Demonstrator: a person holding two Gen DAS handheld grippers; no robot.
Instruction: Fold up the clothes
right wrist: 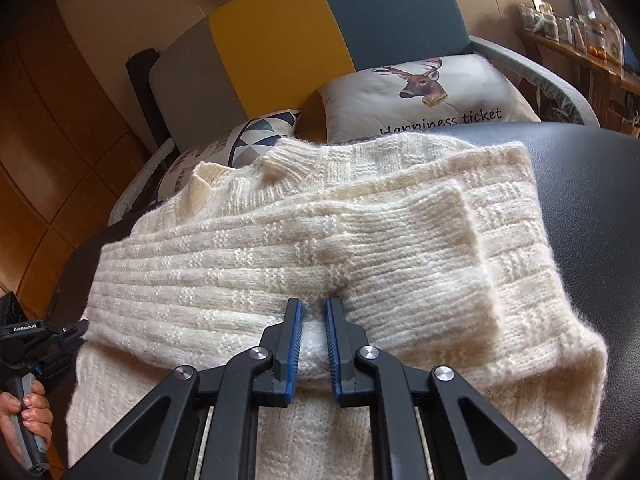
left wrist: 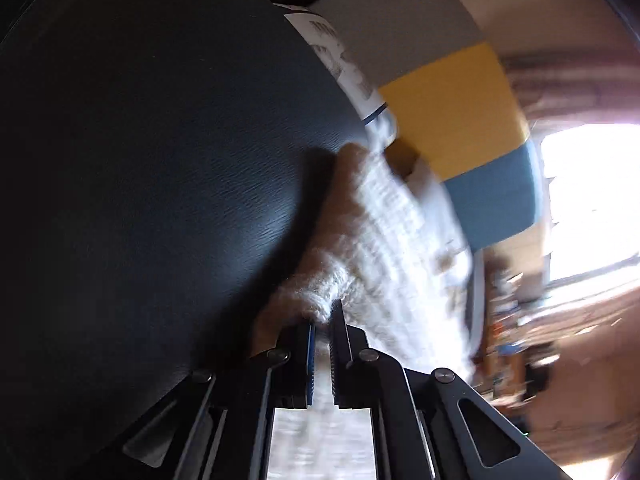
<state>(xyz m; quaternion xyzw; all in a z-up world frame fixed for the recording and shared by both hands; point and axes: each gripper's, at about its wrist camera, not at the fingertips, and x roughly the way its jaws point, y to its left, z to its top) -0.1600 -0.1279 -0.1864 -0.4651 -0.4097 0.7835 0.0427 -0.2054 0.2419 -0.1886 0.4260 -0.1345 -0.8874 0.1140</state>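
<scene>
One cream knitted sweater (right wrist: 320,248), ribbed and fuzzy, lies folded on a black leather-grain surface (right wrist: 592,200), its far edge reaching that surface's back edge, a sleeve laid across it. Readable writing: "Happiness ticket" on the deer cushion (right wrist: 424,96), partly hidden by knit; "GenRobot.AI" on the left gripper (right wrist: 40,344), cut off by the frame edge. Right gripper (right wrist: 313,312), blue ribbed pads, clenches a sweater fold at the near edge. Left gripper clamps the sweater's edge; its view is blurred. Sofa (right wrist: 320,20) behind: grey, yellow, teal panels.
</scene>
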